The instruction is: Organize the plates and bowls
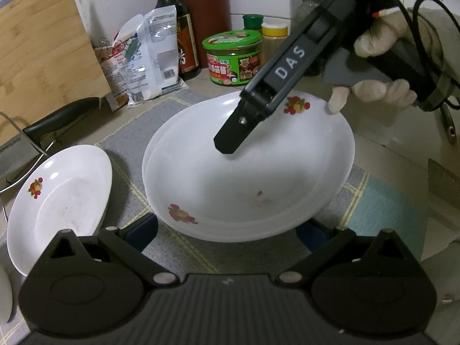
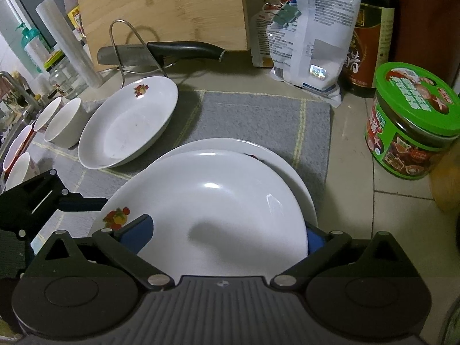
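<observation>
Two white plates with fruit prints lie stacked (image 1: 247, 178) on a grey mat; the top plate (image 2: 207, 201) sits slightly off the lower plate's rim (image 2: 290, 169). My right gripper (image 2: 227, 237) is open wide, with its blue pads on either side of the top plate's near edge and not pressing on it. From the left wrist view its black finger (image 1: 233, 135) hovers over the stack. My left gripper (image 1: 228, 230) is open at the stack's near rim, holding nothing. A third matching plate (image 2: 129, 120) lies alone on the mat to the left.
Several small white bowls (image 2: 66, 120) stand left of the single plate. Behind are a knife (image 2: 184, 50) on a wire rack, a bamboo board (image 2: 161, 8), bags (image 2: 310, 34), a dark sauce bottle (image 2: 371, 37) and a green-lidded jar (image 2: 414, 120). A gloved hand (image 1: 379, 43) holds the right gripper.
</observation>
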The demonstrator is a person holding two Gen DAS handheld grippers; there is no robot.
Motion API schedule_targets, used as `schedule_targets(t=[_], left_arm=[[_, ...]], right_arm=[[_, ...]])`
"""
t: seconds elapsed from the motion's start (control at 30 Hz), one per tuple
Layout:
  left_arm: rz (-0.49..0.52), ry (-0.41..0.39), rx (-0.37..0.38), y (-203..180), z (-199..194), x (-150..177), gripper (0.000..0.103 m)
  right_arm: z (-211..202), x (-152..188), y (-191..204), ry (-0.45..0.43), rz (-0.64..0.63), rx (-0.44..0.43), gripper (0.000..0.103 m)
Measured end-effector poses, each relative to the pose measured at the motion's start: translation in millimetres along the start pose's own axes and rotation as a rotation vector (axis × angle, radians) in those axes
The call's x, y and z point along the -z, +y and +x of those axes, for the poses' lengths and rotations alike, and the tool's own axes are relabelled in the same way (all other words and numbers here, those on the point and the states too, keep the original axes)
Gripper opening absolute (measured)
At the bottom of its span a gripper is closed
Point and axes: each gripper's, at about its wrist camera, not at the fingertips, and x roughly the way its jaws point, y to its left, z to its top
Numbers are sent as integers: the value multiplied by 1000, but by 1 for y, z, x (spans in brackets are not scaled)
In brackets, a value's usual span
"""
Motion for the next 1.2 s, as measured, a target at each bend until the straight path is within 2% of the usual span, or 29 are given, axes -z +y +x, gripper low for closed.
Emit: schedule_targets(t=[0.37,1.2], left_arm=[[0,-6,9,3,-1,1,101],[-2,-38,15,1,-8,0,101]], right_arm=[[-9,1,-2,-9,32,12,103],[-20,14,11,1,8,130,103]])
